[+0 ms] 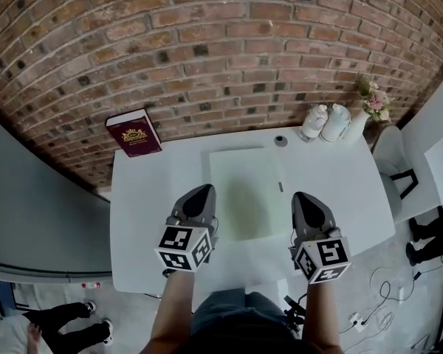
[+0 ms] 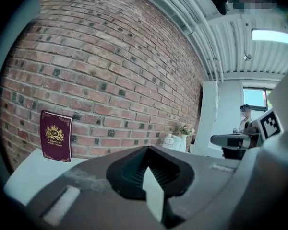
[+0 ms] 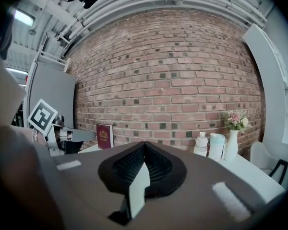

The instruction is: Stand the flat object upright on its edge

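A maroon book (image 1: 133, 133) with a gold crest stands upright on its lower edge at the table's far left corner, against the brick wall. It also shows in the left gripper view as the book (image 2: 56, 136) and in the right gripper view as the book (image 3: 104, 136). My left gripper (image 1: 202, 192) hovers over the near part of the white table (image 1: 140, 220), jaws shut with nothing between them. My right gripper (image 1: 304, 198) hangs level with it, also shut and empty. Both are well short of the book.
A pale green mat (image 1: 245, 194) lies in the table's middle between the grippers. At the far right stand a small round cap (image 1: 280, 141), two bottles (image 1: 314, 122), and a vase of flowers (image 1: 371, 105). A white chair (image 1: 399, 175) sits right of the table.
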`<state>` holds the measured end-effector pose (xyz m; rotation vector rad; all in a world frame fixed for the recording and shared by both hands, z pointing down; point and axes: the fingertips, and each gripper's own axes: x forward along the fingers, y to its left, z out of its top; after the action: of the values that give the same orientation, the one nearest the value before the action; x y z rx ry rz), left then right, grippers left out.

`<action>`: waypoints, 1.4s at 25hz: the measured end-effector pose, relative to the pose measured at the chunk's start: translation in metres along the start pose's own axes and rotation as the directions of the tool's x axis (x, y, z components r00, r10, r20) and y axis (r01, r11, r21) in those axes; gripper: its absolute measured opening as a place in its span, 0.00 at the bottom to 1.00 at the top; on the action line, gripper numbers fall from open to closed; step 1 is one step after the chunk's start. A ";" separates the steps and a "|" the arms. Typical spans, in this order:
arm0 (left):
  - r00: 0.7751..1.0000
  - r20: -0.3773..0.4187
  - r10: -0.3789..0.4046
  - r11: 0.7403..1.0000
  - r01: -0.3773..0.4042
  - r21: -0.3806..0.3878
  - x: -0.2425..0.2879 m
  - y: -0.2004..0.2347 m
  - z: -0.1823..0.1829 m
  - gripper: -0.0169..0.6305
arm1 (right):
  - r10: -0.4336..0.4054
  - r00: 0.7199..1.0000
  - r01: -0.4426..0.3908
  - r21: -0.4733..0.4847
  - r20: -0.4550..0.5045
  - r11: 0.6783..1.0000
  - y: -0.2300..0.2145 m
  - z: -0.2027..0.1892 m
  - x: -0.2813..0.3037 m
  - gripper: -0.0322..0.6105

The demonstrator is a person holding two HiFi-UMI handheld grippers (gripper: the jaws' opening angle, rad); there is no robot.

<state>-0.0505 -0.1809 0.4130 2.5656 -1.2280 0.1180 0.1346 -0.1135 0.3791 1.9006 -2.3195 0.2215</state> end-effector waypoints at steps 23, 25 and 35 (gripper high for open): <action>0.979 -0.100 0.177 0.974 -0.189 -0.124 0.040 0.053 -0.033 0.02 | 0.120 0.982 -0.108 0.090 -0.147 0.990 -0.044 -0.030 0.090 0.05; 0.977 -0.120 0.178 0.972 -0.193 -0.133 0.045 0.053 -0.039 0.02 | 0.139 0.975 -0.122 0.105 -0.176 0.987 -0.047 -0.038 0.095 0.12; 0.952 -0.287 0.106 0.967 -0.167 -0.194 0.066 0.050 -0.079 0.35 | 0.222 0.926 -0.182 0.155 -0.305 0.971 -0.050 -0.075 0.116 0.44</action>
<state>-0.0435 -0.2363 0.5123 2.1903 -1.2361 0.3392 0.1614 -0.2200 0.4768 1.5298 -2.3158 0.6592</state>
